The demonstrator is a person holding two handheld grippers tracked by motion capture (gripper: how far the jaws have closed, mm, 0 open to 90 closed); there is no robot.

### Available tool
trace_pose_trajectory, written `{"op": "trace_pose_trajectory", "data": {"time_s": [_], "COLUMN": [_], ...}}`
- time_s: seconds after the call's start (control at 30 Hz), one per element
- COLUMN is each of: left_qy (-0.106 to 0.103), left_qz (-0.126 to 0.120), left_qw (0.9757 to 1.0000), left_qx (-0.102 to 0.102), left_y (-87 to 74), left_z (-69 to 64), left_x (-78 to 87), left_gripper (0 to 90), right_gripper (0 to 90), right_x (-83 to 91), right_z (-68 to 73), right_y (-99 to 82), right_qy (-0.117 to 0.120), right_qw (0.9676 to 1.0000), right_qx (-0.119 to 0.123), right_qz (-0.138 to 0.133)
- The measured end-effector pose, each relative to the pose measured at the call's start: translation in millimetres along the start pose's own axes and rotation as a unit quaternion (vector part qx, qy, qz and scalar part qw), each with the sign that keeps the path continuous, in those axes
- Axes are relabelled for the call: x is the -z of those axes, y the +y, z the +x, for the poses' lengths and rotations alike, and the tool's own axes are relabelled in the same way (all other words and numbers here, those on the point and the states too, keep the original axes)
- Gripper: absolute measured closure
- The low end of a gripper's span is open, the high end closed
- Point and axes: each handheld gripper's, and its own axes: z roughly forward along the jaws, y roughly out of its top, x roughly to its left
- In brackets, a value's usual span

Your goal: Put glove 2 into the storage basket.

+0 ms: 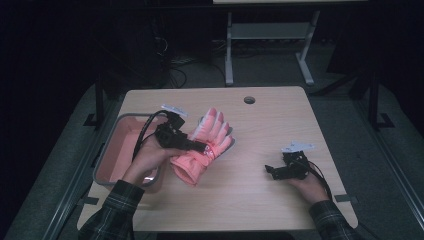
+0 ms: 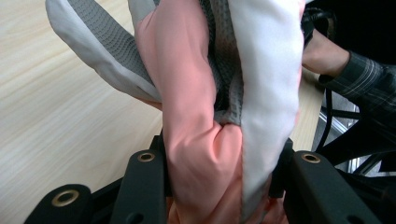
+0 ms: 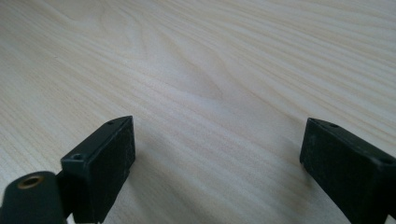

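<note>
A pink winter glove [image 1: 205, 145] with grey and white panels hangs above the wooden table [image 1: 260, 130], left of centre. My left gripper [image 1: 202, 146] is shut on its middle, and the fingers of the glove point away from me. In the left gripper view the glove [image 2: 205, 93] bulges up between the two black jaws, which press on it from both sides. My right gripper [image 1: 270, 170] rests low over the table at the right, jaws wide apart. The right gripper view has only bare wood between its pads [image 3: 105, 163].
A grey-rimmed bin [image 1: 107, 150] with a pink inside sits at the table's left edge, under my left forearm. A round cable hole [image 1: 249, 100] lies near the far edge. A metal stand [image 1: 270, 35] is on the floor behind the table.
</note>
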Motion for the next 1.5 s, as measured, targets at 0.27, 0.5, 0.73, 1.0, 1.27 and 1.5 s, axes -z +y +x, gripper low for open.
{"op": "trace_pose_trajectory", "data": {"time_s": [0.27, 0.5, 0.73, 1.0, 1.27, 1.5], "left_qy": [0.025, 0.052, 0.082, 0.116, 0.146, 0.162], "left_qz": [-0.019, -0.034, -0.047, -0.064, -0.054, -0.049], "left_qw": [0.9994, 0.9974, 0.9935, 0.9863, 0.9791, 0.9728], "left_qx": [0.016, 0.036, 0.064, 0.099, 0.13, 0.158], "left_y": [-5.6, -15.6, -31.4, -52.7, -71.3, -85.7], "left_z": [11.8, 24.7, 42.8, 63.8, 85.1, 101.8], "left_x": [34.5, 63.1, 91.4, 118.4, 118.0, 113.4], "left_gripper": [60.7, 60.8, 60.8, 60.8, 60.8, 60.7], "right_gripper": [9.8, 9.8, 9.8, 9.7, 9.7, 9.7], "right_x": [0.0, 0.0, 0.0, 0.0, 0.0, 0.0], "right_z": [0.0, 0.0, 0.0, 0.2, 0.0, 0.0], "right_y": [0.0, 0.0, 0.0, 0.0, 0.0, 0.0], "right_qy": [0.0, 0.0, 0.0, 0.0, 0.0, 0.0], "right_qw": [1.0, 1.0, 1.0, 1.0, 1.0, 1.0], "right_qx": [0.0, 0.0, 0.0, -0.002, 0.0, 0.0], "right_qz": [0.0, 0.0, 0.0, 0.001, 0.0, 0.0]}}
